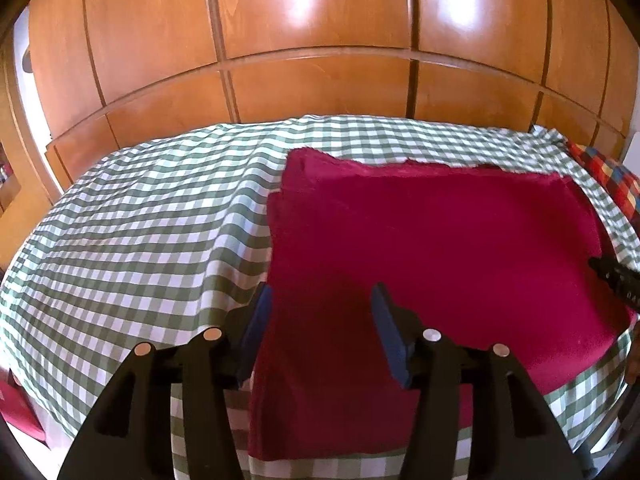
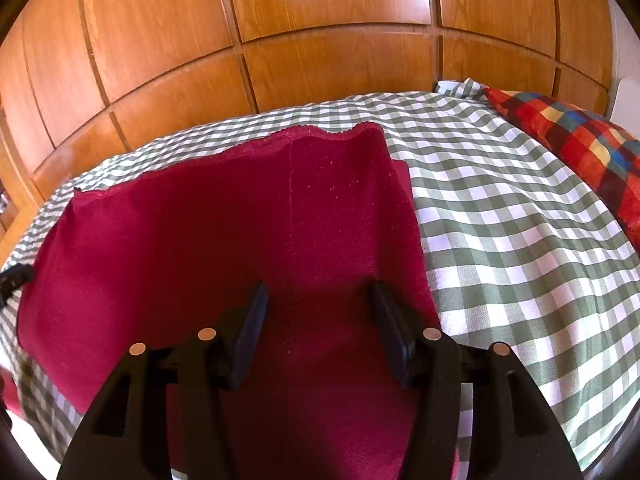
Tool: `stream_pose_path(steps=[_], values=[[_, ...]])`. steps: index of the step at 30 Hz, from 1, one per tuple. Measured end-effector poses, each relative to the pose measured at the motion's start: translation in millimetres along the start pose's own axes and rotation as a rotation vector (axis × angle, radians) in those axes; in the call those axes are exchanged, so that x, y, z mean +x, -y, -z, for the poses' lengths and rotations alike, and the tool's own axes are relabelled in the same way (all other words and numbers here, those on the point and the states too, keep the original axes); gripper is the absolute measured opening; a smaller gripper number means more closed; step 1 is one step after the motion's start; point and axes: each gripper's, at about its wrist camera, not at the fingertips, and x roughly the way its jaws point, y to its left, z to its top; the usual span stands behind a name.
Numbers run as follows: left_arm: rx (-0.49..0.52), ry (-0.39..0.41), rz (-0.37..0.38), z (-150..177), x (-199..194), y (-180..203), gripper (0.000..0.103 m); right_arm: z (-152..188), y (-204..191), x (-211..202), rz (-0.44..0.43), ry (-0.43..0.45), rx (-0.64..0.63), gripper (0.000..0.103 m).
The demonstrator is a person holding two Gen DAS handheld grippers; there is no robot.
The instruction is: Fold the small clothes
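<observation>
A dark red cloth lies flat on the green-and-white checked bedspread, with a second layer showing along its far and side edges. My left gripper hovers open over the cloth's near left edge, and nothing is pinched between its blue pads. My right gripper stands open over the cloth's near right part, close to its right edge, with only the cloth below the gap. Each gripper's black tip shows at the border of the other's view, the right one and the left one.
Wooden wardrobe panels rise right behind the bed. A multicoloured checked pillow lies at the right end. Something red sits below the bed's near left edge. Bare bedspread stretches left and right of the cloth.
</observation>
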Motion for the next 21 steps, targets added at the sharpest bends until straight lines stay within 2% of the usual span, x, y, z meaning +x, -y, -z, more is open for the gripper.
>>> stream_pose_path(steps=[4, 9, 10, 14, 18, 19, 20, 21], values=[[-0.107, -0.007, 0.043, -17, 5, -28, 0.053, 5, -5, -1, 0.02, 0.033, -0.024, 0.054], [-0.288, -0.063, 0.149, -44, 35, -74, 0.053, 9, -6, -1, 0.035, 0.068, -0.035, 0.054], [-0.312, -0.079, 0.198, -50, 45, -80, 0.053, 10, -6, -1, 0.034, 0.071, -0.034, 0.054], [-0.35, -0.118, 0.263, -65, 75, -84, 0.052, 10, -5, -1, 0.029, 0.08, -0.029, 0.054], [-0.34, -0.165, 0.316, -74, 103, -72, 0.051, 12, -5, -1, 0.029, 0.088, -0.03, 0.054], [-0.331, -0.181, 0.306, -75, 112, -66, 0.042, 12, -5, -1, 0.027, 0.089, -0.029, 0.054], [-0.322, -0.188, 0.294, -75, 117, -62, 0.019, 12, -5, -1, 0.025, 0.09, -0.028, 0.054], [-0.317, -0.19, 0.272, -75, 120, -60, 0.013, 12, -5, -1, 0.024, 0.092, -0.026, 0.054]])
